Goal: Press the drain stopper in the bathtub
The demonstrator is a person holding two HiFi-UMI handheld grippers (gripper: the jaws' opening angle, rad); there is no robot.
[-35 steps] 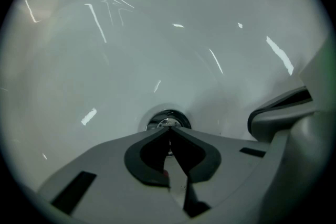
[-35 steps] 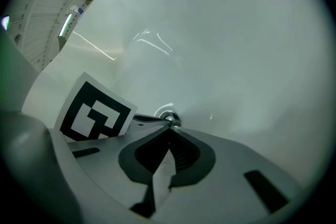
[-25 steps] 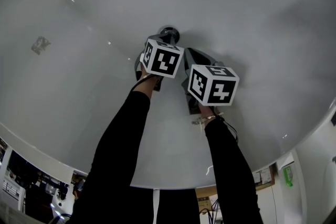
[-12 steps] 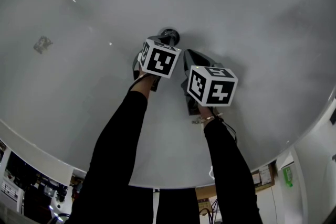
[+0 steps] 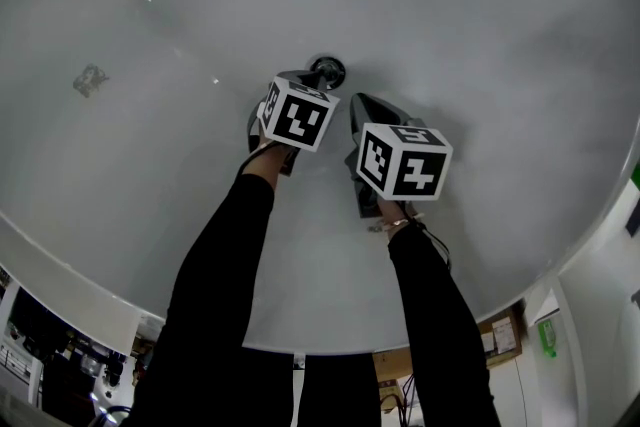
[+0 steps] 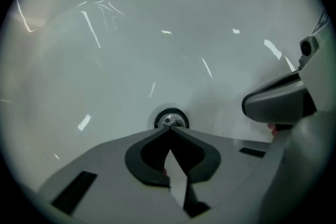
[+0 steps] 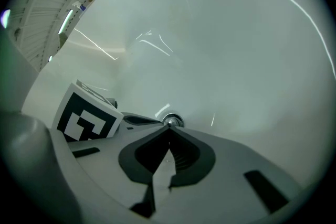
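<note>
The round chrome drain stopper (image 5: 327, 71) sits in the floor of the white bathtub (image 5: 480, 25). My left gripper (image 5: 303, 78) is shut with nothing between its jaws, and its tip sits right at the stopper's near-left edge. In the left gripper view the closed tips (image 6: 169, 128) overlap the stopper (image 6: 170, 119); I cannot tell whether they touch. My right gripper (image 5: 358, 100) is also shut and empty, a little nearer and to the right of the stopper. Its closed tips (image 7: 169, 128) point at the stopper (image 7: 171, 121).
A small dark mark (image 5: 90, 79) lies on the tub floor far left. The tub rim (image 5: 70, 290) curves along the near side, with room clutter beyond it. The left gripper's marker cube (image 7: 86, 118) crowds the right gripper's left side.
The left gripper's cube has shifted slightly left and toward me, so more of the stopper shows. The right gripper has barely moved.
</note>
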